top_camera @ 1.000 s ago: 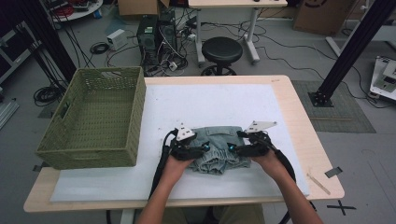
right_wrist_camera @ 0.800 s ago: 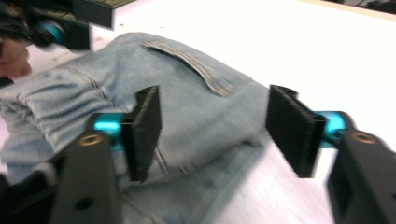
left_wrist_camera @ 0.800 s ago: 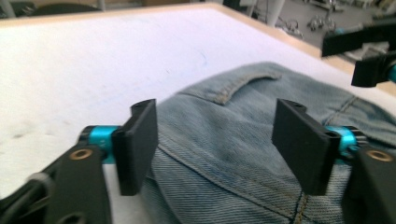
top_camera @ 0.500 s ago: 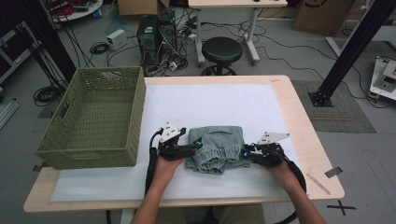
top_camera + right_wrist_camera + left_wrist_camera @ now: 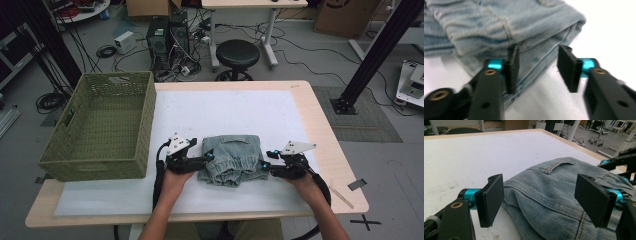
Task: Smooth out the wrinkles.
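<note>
A green woven basket (image 5: 100, 125) stands at the left of the bench (image 5: 320, 125), on the left edge of a white sheet (image 5: 225, 107) that covers most of the bench top.

The left tongs (image 5: 210, 158) lie just right of the basket's near right corner, held low over the sheet and pointing right at the left side of the folded denim garment (image 5: 232, 159). In the left gripper view the left tongs (image 5: 540, 205) stand spread wide, with the folded denim garment (image 5: 564, 195) bulging up between the two pads; neither pad presses on the cloth. A belt loop (image 5: 556, 166) shows on the garment's far part.

The garment lies near the middle of the bench, toward the near edge, folded into a compact block with its elastic hems facing the person.

The right tongs (image 5: 264, 166) point left at the garment's near right corner. In the right gripper view the right tongs (image 5: 539, 68) stand partly spread, having just been opening; the left pad lies against the folded edge of the garment (image 5: 506, 25), the right pad stands clear over the white sheet (image 5: 609, 27). No cloth is pinched.
</note>
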Tool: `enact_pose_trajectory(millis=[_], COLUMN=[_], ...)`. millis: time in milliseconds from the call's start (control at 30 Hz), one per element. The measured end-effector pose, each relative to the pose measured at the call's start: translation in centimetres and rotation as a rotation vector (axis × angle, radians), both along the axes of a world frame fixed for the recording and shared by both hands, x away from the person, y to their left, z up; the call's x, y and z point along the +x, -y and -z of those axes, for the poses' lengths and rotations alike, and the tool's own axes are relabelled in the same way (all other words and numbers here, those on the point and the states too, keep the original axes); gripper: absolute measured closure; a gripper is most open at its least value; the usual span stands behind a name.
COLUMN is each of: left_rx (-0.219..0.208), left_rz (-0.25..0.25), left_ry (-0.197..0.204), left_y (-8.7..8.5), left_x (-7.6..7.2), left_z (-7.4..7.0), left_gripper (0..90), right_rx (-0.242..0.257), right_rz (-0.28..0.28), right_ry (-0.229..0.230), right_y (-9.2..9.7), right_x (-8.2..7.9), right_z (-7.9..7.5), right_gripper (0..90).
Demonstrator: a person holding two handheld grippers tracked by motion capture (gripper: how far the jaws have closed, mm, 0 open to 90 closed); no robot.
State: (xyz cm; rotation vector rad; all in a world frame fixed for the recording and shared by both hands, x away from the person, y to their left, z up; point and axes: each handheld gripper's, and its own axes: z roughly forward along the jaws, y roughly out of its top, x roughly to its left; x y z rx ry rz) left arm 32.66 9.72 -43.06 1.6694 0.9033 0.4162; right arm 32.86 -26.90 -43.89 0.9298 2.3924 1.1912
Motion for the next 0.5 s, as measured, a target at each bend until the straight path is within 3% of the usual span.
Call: enact_pose_trajectory(millis=[233,500], left_rx=[-0.036,-0.037], left_rz=[0.002,0.006], left_ry=[0.003,0.010], left_y=[-0.6,-1.1], left_x=[-0.5,-0.7], left_z=[-0.3,-0.6], left_gripper=[23.8,23.8], right_rx=[0.003,0.055], right_rz=[0.035,0.081], right_ry=[0.055,0.091], right_y=[0.2,1.5], right_x=[0.0,-0.2], right_z=[-0.6,-1.7], right_gripper=[21.8,21.0])
